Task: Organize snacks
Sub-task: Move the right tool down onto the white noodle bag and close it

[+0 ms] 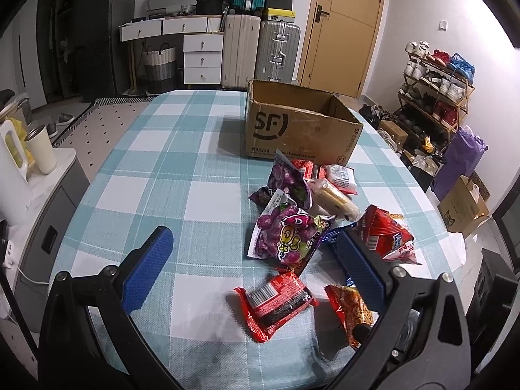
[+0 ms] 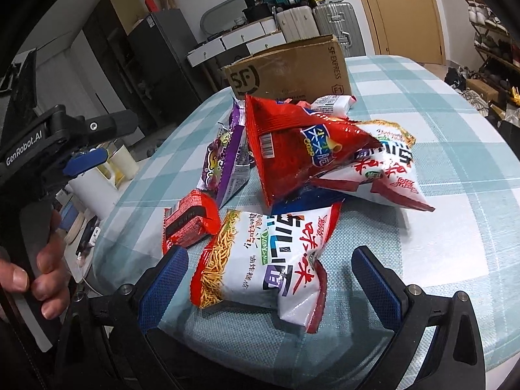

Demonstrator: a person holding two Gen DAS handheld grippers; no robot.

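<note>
Snacks lie in a loose heap on the counter (image 1: 162,169), which wears a teal-and-white checked cloth. The right hand-held gripper (image 2: 271,279) is spread wide, its blue pads either side of a white and red noodle-snack bag (image 2: 263,260) lying flat at the near edge, touching neither side of it. The left hand-held gripper (image 1: 256,260) is also spread, empty, hovering over the near part of the heap, where a purple candy bag (image 1: 289,237) lies between its pads and a small red packet (image 1: 276,302) lies just nearer the camera. Behind the noodle bag, a big red chip bag (image 2: 292,149) leans tilted over a second white and red bag (image 2: 383,169). Farther back on the counter an open cardboard box (image 1: 299,123) printed with "SF" stands upright, just beyond the heap. In the right wrist view, a person's fingers (image 2: 48,266) wrap the left tool's handle.
</note>
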